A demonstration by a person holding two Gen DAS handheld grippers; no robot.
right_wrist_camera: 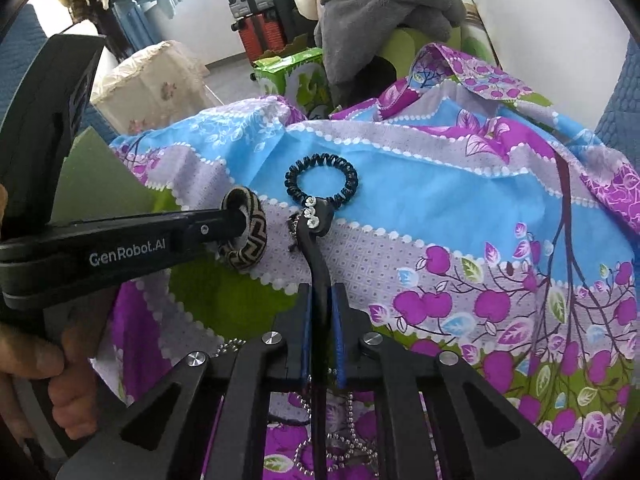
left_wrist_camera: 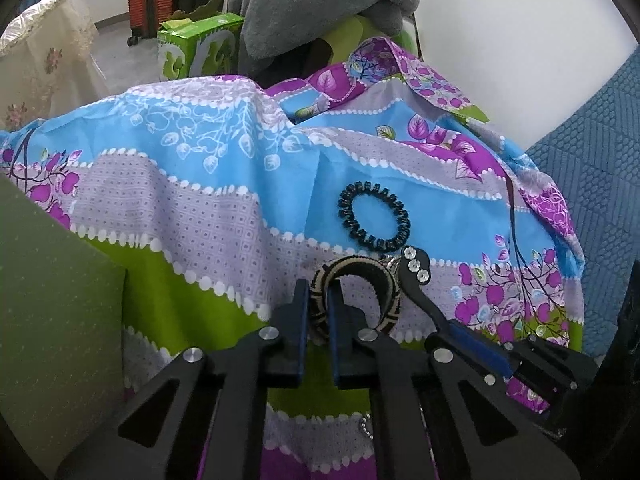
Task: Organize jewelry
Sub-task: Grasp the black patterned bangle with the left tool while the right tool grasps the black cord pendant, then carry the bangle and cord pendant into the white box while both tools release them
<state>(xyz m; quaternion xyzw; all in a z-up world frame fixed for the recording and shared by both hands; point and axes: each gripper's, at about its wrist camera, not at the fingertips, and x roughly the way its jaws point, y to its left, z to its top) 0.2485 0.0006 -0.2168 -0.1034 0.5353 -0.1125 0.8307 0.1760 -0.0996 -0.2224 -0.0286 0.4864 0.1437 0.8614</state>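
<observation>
My left gripper (left_wrist_camera: pixel 318 300) is shut on a woven black-and-beige bangle (left_wrist_camera: pixel 390 294), holding it upright just over the flowered cloth (left_wrist_camera: pixel 200 184); it also shows in the right wrist view (right_wrist_camera: pixel 250 236). My right gripper (right_wrist_camera: pixel 321 300) is shut on a black hair clip (right_wrist_camera: pixel 316 240) with three white stones, its tip near a black spiral hair tie (right_wrist_camera: pixel 322 178). The clip (left_wrist_camera: pixel 416 276) and hair tie (left_wrist_camera: pixel 374 216) also show in the left wrist view. A silver ball chain (right_wrist_camera: pixel 340 432) lies under my right gripper.
A green board (left_wrist_camera: pixel 52 300) stands at the left. Behind the cloth are a green box (left_wrist_camera: pixel 196 46), a grey blanket (left_wrist_camera: pixel 320 0) and a lace-covered object (left_wrist_camera: pixel 44 64). A blue quilted surface (left_wrist_camera: pixel 588 168) lies at the right.
</observation>
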